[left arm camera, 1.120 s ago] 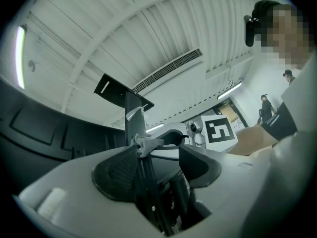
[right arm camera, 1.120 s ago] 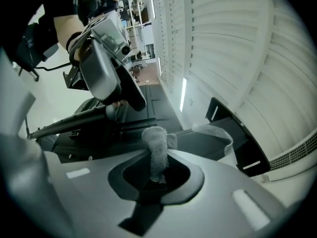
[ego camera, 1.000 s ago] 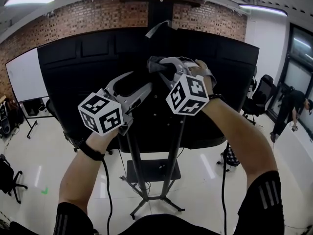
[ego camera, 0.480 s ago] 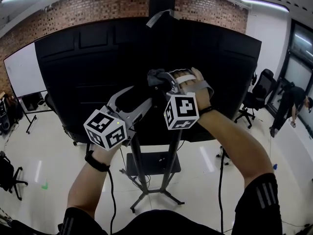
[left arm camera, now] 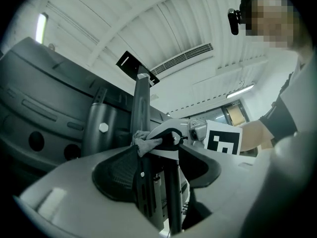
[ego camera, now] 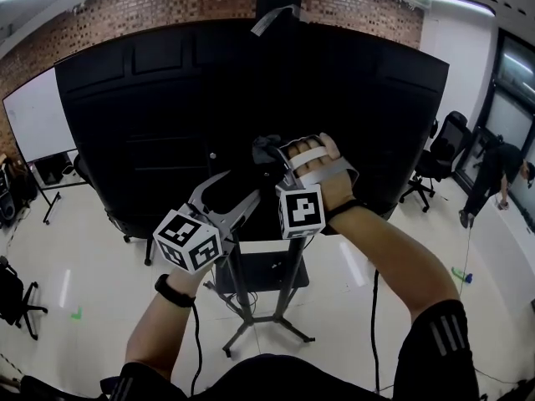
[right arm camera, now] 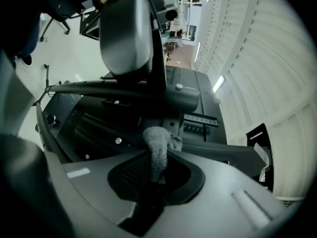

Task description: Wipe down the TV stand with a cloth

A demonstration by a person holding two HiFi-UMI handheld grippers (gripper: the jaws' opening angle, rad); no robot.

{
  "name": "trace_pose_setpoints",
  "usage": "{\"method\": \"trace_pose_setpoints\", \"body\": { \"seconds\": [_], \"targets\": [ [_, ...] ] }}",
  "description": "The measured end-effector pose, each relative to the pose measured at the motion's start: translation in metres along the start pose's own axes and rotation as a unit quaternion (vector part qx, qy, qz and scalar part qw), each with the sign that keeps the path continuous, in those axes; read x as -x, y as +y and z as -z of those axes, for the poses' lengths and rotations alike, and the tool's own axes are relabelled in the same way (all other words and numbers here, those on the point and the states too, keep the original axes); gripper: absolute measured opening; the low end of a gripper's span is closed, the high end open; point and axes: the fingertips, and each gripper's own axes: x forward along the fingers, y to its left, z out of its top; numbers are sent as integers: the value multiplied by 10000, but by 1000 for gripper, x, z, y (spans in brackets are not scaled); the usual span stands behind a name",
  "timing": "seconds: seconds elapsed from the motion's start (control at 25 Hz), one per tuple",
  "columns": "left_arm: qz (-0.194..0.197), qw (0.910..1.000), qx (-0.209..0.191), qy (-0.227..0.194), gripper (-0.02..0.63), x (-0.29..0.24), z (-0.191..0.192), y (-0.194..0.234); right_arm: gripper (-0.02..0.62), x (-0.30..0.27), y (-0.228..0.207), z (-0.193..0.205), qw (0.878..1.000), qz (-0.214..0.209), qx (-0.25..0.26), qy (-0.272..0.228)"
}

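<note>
The TV's black back (ego camera: 150, 115) fills the head view, carried on a stand with two dark upright posts (ego camera: 236, 282). My right gripper (ego camera: 272, 159) is shut on a grey cloth (ego camera: 266, 149) and presses it against the stand's upper post. In the right gripper view the cloth (right arm camera: 157, 150) sticks up from the shut jaws (right arm camera: 156, 171) in front of the post (right arm camera: 129, 95). My left gripper (ego camera: 238, 192) is open just below and left of the cloth. Seen from the left gripper (left arm camera: 158, 168), the post (left arm camera: 140, 108) and cloth (left arm camera: 144, 142) lie beyond its spread jaws.
The stand has a small black shelf (ego camera: 263, 276) and splayed legs on a glossy white floor. A whiteboard (ego camera: 33, 128) stands at the left, an office chair (ego camera: 443, 153) and a person (ego camera: 493, 174) at the right. A brick wall runs behind.
Both grippers have come down along the stand's post, the right one carrying the cloth lower on it. The left stays just below and left of the right.
</note>
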Motion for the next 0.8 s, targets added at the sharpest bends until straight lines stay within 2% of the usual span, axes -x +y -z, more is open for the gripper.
{"method": "trace_pose_setpoints", "body": {
  "seconds": [0.24, 0.8],
  "targets": [
    [-15, 9995, 233, 223, 285, 6, 36, -1, 44, -2, 44, -11, 9995, -303, 70, 82],
    [-150, 9944, 817, 654, 285, 24, 116, 7, 43, -3, 132, -40, 9958, -864, -308, -4]
  ]
}}
